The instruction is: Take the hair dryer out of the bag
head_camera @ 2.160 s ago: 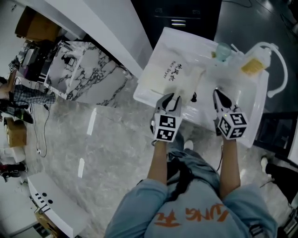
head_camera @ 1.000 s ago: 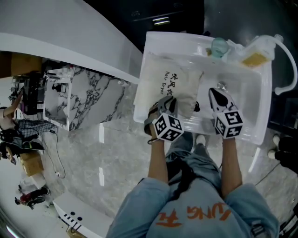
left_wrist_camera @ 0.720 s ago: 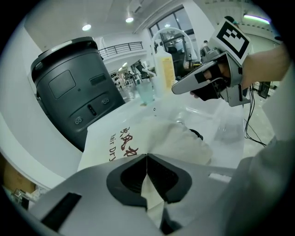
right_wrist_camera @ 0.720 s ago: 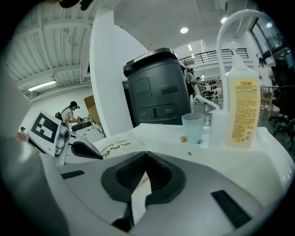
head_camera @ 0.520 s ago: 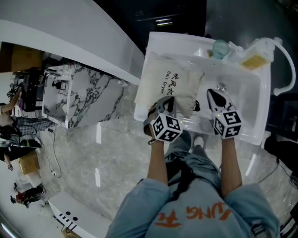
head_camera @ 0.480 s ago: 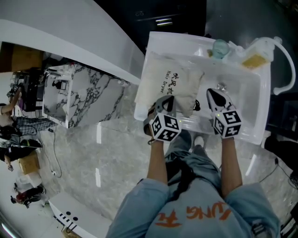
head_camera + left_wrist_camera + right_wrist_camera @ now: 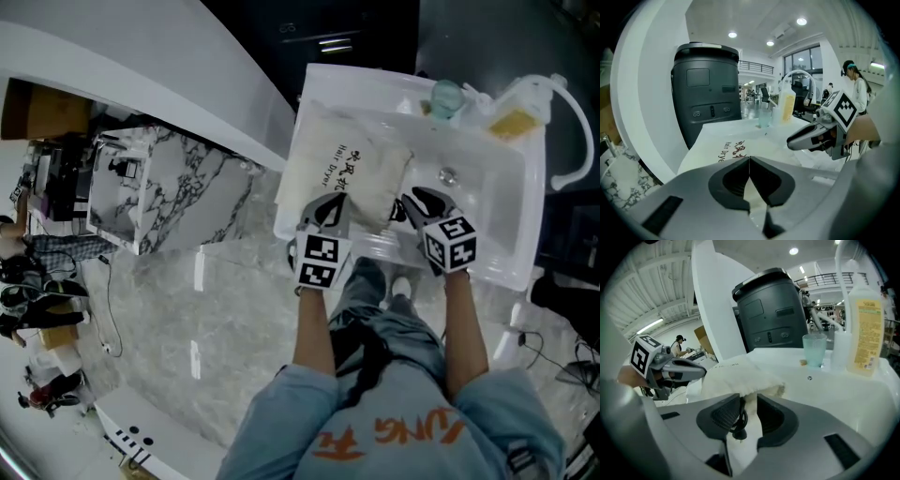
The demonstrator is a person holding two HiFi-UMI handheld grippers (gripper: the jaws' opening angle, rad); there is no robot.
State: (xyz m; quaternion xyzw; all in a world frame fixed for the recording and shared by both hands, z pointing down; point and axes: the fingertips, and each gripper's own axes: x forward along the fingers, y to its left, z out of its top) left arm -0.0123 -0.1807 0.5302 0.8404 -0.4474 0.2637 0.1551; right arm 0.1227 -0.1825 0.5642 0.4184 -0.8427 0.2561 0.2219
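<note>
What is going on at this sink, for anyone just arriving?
A person stands at a white sink with a gripper in each hand, working on a cream cloth bag marked Hair Dryer. The left gripper is shut on the bag's near edge. On the right gripper, the fingers are opening, with the bag's mouth and a black cord between them. The dryer is not yet out.

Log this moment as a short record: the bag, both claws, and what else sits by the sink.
Bag: white, printed Hair Dryer, lying beside the sink
Left claw: shut on the bag's near edge
Right claw: opening; black cord and bag fabric between its jaws
Behind sink: pale cup, yellow bottle
</note>
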